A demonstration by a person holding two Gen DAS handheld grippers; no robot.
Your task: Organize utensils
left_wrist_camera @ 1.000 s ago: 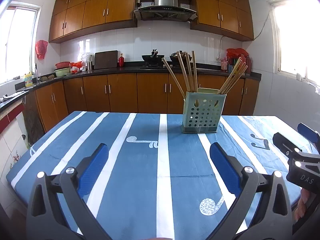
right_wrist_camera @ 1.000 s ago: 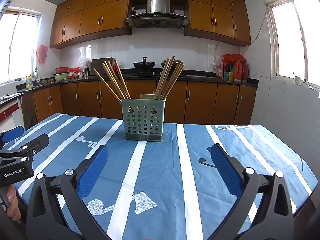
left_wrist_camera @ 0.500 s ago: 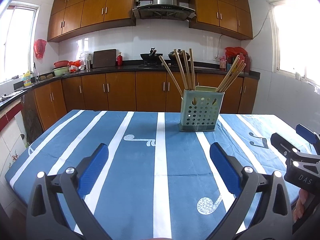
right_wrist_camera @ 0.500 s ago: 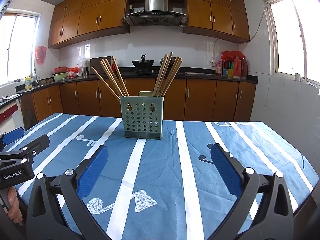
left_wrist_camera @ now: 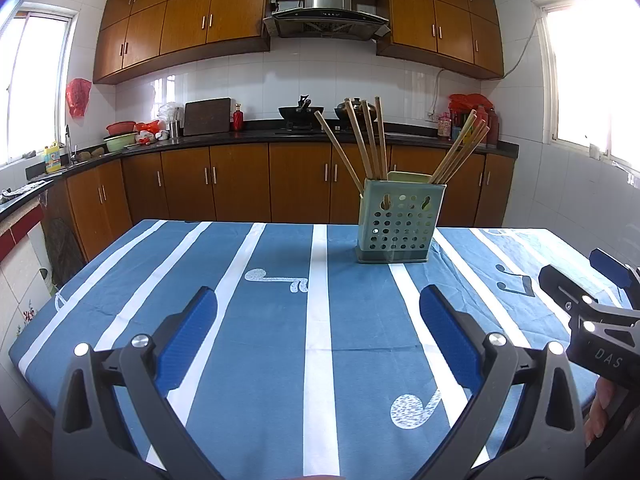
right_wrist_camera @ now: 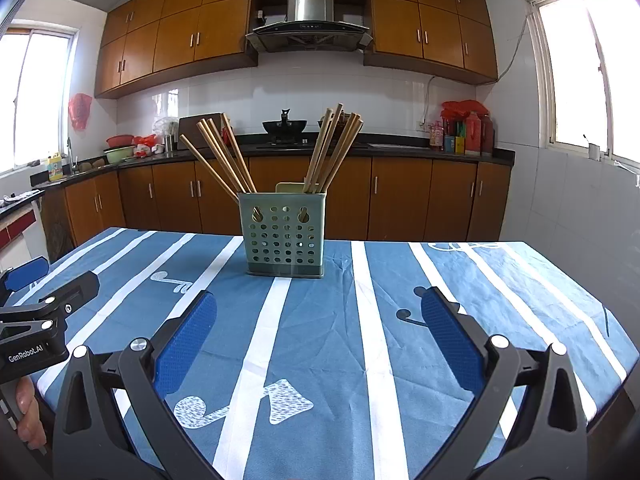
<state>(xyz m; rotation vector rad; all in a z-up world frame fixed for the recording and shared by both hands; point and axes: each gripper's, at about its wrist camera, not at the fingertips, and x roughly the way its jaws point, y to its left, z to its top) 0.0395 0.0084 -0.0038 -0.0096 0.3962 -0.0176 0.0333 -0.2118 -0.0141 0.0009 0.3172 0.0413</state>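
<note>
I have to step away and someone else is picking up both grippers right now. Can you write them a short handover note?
Left claw: open, empty, held over the near part of the blue striped tablecloth.
Right claw: open, empty, likewise over the near edge.
Green utensil holder: upright at the table's far middle, well beyond both claws. Chopsticks stand in two bunches, one leaning left, one leaning right.
Done: no loose utensils show on the cloth.
Left: apparently nothing to collect; check the areas out of view.

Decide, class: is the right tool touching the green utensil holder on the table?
Apart. In the right wrist view the right tool is open, and a wide stretch of bare tablecloth lies between its fingertips and the green utensil holder.
</note>
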